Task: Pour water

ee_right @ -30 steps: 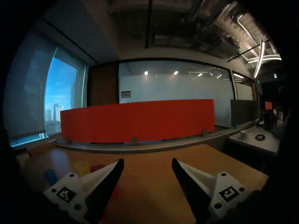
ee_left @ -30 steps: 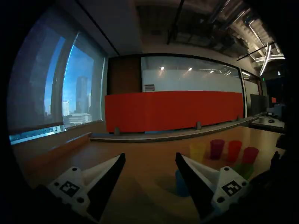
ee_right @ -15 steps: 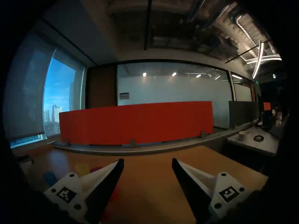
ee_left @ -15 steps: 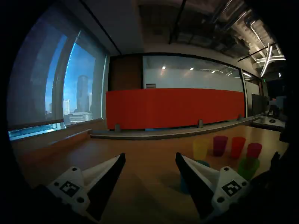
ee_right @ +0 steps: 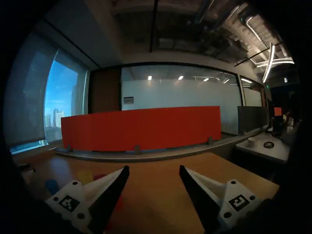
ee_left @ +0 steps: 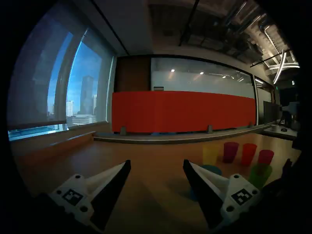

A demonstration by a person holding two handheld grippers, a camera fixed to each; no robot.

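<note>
Several coloured plastic cups stand on the wooden table at the right of the left gripper view: a yellow cup (ee_left: 210, 154), a magenta cup (ee_left: 230, 151), an orange-red cup (ee_left: 249, 153), a pink cup (ee_left: 265, 156), a green cup (ee_left: 260, 174), and a blue cup (ee_left: 210, 170) partly behind my right-hand finger. My left gripper (ee_left: 156, 168) stands open, left of the cups, with nothing between its fingers. In the right gripper view my right gripper (ee_right: 154, 172) is open and holds nothing. A blue cup (ee_right: 52, 185) and a yellow cup (ee_right: 84, 176) sit low at its left.
A red divider panel (ee_left: 183, 111) runs along the table's far edge on a grey rail (ee_left: 171, 136). Big windows (ee_left: 80, 93) line the left wall. A second desk (ee_right: 263, 147) with small items stands at the right. Bare wooden tabletop (ee_right: 156, 191) lies ahead of both grippers.
The left gripper view has tilted up a little and the cups sit slightly higher and clearer. The right gripper view has barely shifted. Both grippers have stayed open.
</note>
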